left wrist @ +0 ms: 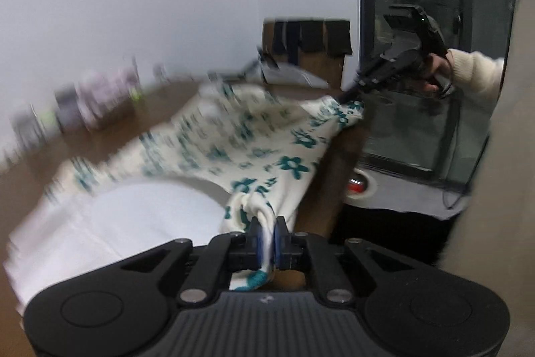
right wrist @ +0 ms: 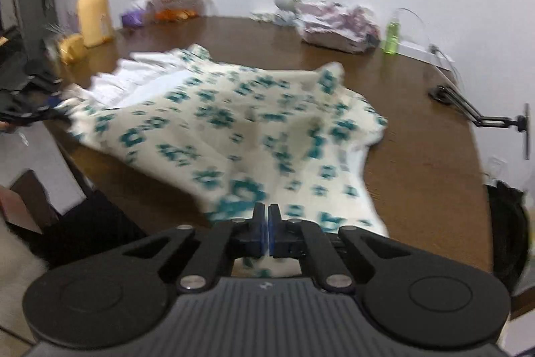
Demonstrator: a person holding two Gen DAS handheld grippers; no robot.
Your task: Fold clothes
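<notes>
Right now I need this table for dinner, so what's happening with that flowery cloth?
A person is folding clothes with a handheld gripper in each hand. The left gripper is shut on a bunched edge of the cream garment with teal flowers; the right gripper is shut at another edge of it. The garment is stretched between them over the brown table, partly covering a white garment. No fold is finished yet.

Left gripper (left wrist: 266,231) jaws clamped on floral garment (left wrist: 234,149) edge; right gripper (left wrist: 347,96) pinching far corner.
</notes>
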